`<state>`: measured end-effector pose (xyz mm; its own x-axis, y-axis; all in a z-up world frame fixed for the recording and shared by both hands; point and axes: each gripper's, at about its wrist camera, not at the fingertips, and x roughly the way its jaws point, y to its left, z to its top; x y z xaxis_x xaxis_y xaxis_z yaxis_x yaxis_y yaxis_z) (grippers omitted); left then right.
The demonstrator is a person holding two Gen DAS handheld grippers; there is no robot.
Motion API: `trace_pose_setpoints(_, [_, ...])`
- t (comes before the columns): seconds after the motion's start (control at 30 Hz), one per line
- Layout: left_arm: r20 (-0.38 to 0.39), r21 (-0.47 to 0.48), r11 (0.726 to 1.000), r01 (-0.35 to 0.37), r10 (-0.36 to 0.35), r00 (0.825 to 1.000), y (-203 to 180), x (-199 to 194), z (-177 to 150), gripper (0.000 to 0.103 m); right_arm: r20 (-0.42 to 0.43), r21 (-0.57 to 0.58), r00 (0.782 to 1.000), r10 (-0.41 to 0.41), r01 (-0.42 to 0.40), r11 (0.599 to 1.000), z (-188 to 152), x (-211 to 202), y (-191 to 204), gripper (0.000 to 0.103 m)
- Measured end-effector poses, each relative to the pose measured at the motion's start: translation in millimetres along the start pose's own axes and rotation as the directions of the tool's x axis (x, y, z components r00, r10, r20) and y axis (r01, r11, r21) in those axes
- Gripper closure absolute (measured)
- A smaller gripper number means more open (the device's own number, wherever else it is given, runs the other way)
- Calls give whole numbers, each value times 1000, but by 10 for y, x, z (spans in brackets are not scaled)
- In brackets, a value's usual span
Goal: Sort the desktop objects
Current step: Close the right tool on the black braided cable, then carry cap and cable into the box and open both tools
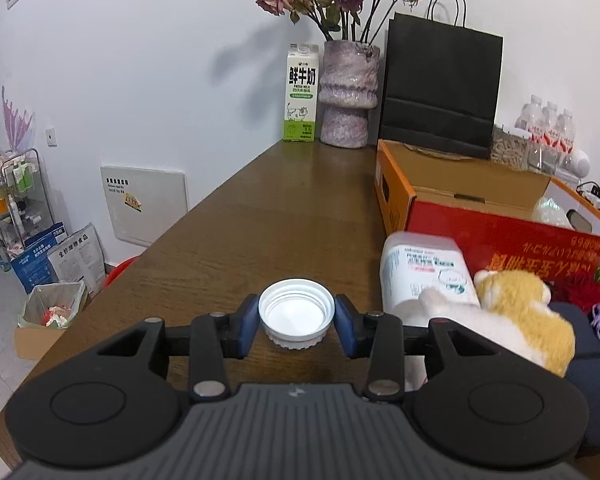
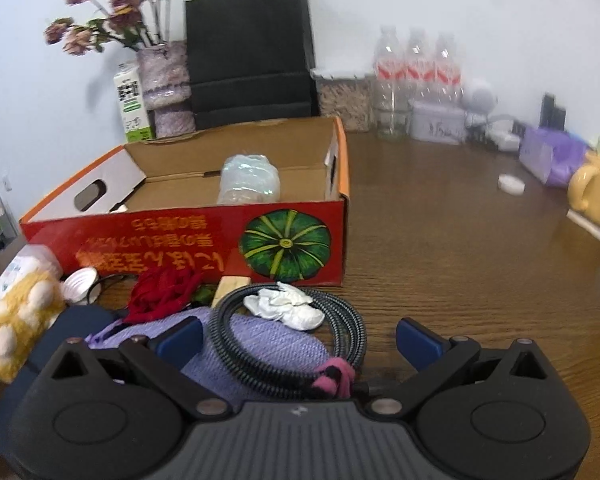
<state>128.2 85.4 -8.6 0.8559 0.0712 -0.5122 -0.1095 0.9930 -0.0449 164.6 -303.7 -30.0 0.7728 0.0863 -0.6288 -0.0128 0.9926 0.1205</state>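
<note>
My left gripper (image 1: 296, 322) is shut on a white screw cap (image 1: 296, 314), open side up, just above the brown table (image 1: 260, 216). A white bottle (image 1: 426, 276) lies on its side to the right, beside a yellow-white plush toy (image 1: 512, 312). My right gripper (image 2: 298, 342) is open and empty above a coiled grey cable (image 2: 284, 328), crumpled white tissue (image 2: 284, 306) and a purple cloth pouch (image 2: 260, 344). The red and orange cardboard box (image 2: 188, 240) stands behind, holding a crushed plastic bottle (image 2: 248, 180). Red yarn (image 2: 162, 292) lies by the box.
A milk carton (image 1: 301, 94), a vase of dried roses (image 1: 348, 96) and a black paper bag (image 1: 440, 84) stand at the back wall. Water bottles (image 2: 416, 76), a tin (image 2: 438, 122), a purple tissue pack (image 2: 552, 154), a yellow mug (image 2: 598, 194) and a small white lid (image 2: 511, 184) sit right.
</note>
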Motion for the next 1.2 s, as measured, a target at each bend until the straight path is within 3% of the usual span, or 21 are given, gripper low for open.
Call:
trace_pose_setpoints(0.17, [-7,-12,1000,15,-15,1000,-29,-2,9,63,-4,19,1000,31,-31,999,-40,48,-29,14])
trace_pose_setpoints(0.73, [76,25,998,60,-62,995,-208,-225,227,63,135,-43,990,34,-29,999,-14,-359,92,16])
trace_pose_setpoints(1.2, [211,105,971,217,-235,949,-897,-152,984,62,291,-75,953,79,-60,995,646,-542,360,20])
